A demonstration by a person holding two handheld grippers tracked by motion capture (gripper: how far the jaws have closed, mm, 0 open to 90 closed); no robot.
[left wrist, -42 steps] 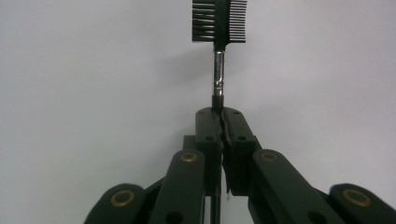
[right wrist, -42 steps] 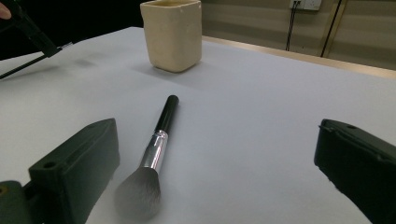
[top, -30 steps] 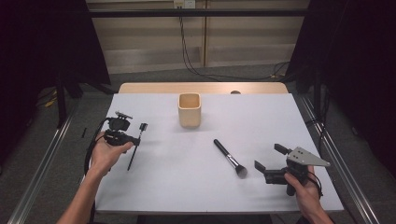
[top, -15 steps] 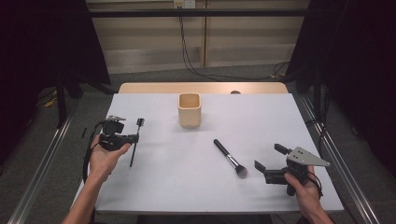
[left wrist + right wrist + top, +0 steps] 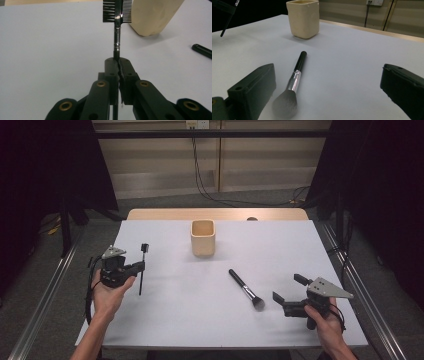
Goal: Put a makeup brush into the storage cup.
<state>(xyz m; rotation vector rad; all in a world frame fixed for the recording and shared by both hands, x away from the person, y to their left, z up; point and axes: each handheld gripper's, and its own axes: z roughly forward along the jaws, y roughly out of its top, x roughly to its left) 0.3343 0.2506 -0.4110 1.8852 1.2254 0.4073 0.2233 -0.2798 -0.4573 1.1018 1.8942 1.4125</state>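
My left gripper [image 5: 141,266] is shut on the thin black handle of a brow comb-brush [image 5: 143,270] over the left part of the white table [image 5: 180,320]. In the left gripper view the jaws [image 5: 118,62] pinch the handle, and the comb head [image 5: 117,11] points away toward the beige cup [image 5: 152,17]. The cup [image 5: 203,237] stands upright at the table's far middle. A black powder brush [image 5: 245,287] lies flat with its bristles toward my right gripper [image 5: 287,287], which is open and holds nothing. In the right gripper view the powder brush [image 5: 295,75] lies just ahead, by the left jaw.
Metal rails [image 5: 45,300] run along both sides of the table. Dark curtains and cables [image 5: 200,175] stand behind it. A wooden edge [image 5: 215,214] borders the far side. The powder brush's handle tip [image 5: 202,51] appears at the right of the left gripper view.
My left gripper has drifted a little to the left with the comb-brush, and the tool now points more straight away. The right gripper and the powder brush have stayed put.
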